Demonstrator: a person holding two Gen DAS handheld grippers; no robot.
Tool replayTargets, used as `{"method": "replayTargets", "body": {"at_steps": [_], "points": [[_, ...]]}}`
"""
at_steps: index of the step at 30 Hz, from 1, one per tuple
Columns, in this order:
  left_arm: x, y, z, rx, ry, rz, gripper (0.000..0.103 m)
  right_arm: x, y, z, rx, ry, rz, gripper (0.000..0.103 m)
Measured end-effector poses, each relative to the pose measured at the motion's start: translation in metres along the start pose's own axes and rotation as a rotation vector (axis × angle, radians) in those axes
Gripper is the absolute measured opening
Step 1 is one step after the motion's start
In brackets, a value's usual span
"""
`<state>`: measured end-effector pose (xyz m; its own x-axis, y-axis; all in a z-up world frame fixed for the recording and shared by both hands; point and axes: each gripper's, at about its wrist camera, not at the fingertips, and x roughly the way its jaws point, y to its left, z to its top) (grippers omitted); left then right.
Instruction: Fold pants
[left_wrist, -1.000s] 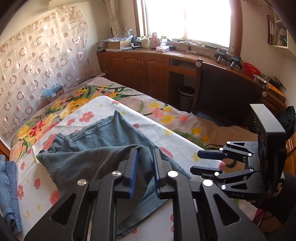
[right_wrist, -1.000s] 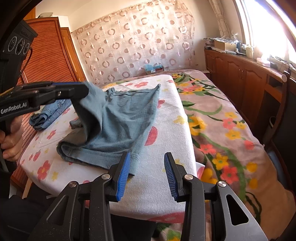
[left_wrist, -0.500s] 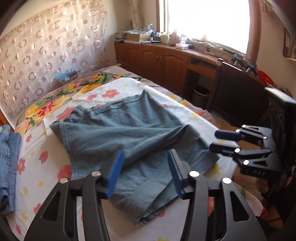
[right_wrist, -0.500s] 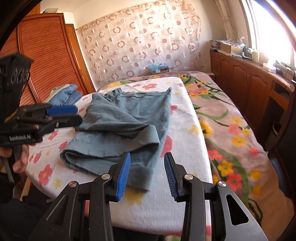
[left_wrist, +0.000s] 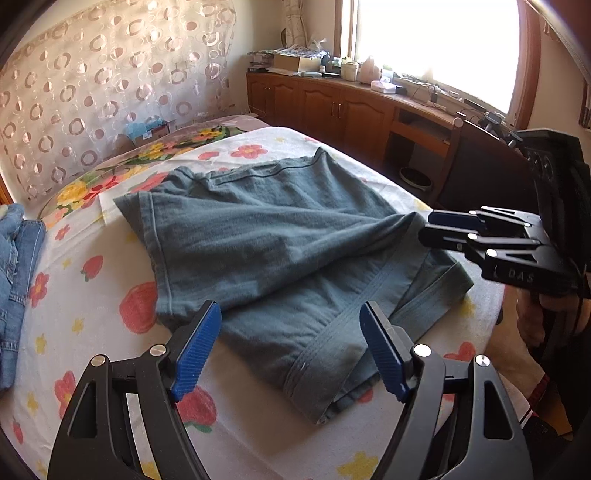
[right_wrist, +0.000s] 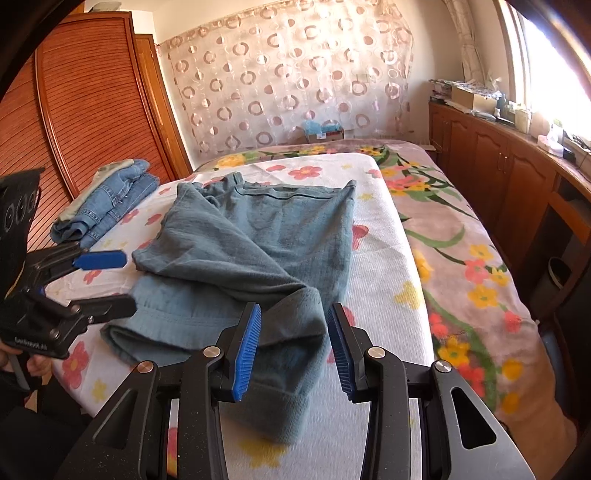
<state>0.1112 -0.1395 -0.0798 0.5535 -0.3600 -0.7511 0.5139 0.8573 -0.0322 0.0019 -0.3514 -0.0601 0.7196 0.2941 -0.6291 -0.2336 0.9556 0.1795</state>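
One fold appeared done on the grey-green cotton pants (right_wrist: 258, 251), which lay doubled over on the white flower-printed cover (right_wrist: 384, 258) of the wide floral-quilted bed (right_wrist: 461, 236), hems at the near edge and waistband towards the curtained wall. By the look of it the job was about half finished: the upper layer sat skewed and rumpled, and at least one more fold seemed left. Nearby, a stack of folded blue denim jeans (right_wrist: 107, 199) waited beside the wardrobe. Neither tool held cloth: the left gripper (left_wrist: 291, 343) hung with jaws wide above the hems, and the right gripper (right_wrist: 291, 339) was spread apart over the near corner.
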Motion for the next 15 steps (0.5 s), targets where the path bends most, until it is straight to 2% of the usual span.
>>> {"method": "replayTargets", "body": {"at_steps": [5, 7, 13, 15], "points": [[0.001, 0.006, -0.01, 0.002, 0.02, 0.017, 0.078, 0.01, -0.002, 0.006, 0.007, 0.027, 0.005, 0.027], [-0.001, 0.007, -0.014, -0.002, 0.02, 0.009, 0.078, 0.011, -0.001, 0.007, 0.004, 0.031, 0.003, 0.012], [-0.012, 0.017, -0.019, -0.022, 0.001, 0.023, 0.078, -0.017, 0.007, 0.012, 0.01, -0.005, 0.041, 0.008], [-0.016, 0.019, -0.021, -0.029, -0.007, 0.027, 0.078, -0.026, 0.01, 0.012, 0.021, 0.009, 0.038, 0.007]]}}
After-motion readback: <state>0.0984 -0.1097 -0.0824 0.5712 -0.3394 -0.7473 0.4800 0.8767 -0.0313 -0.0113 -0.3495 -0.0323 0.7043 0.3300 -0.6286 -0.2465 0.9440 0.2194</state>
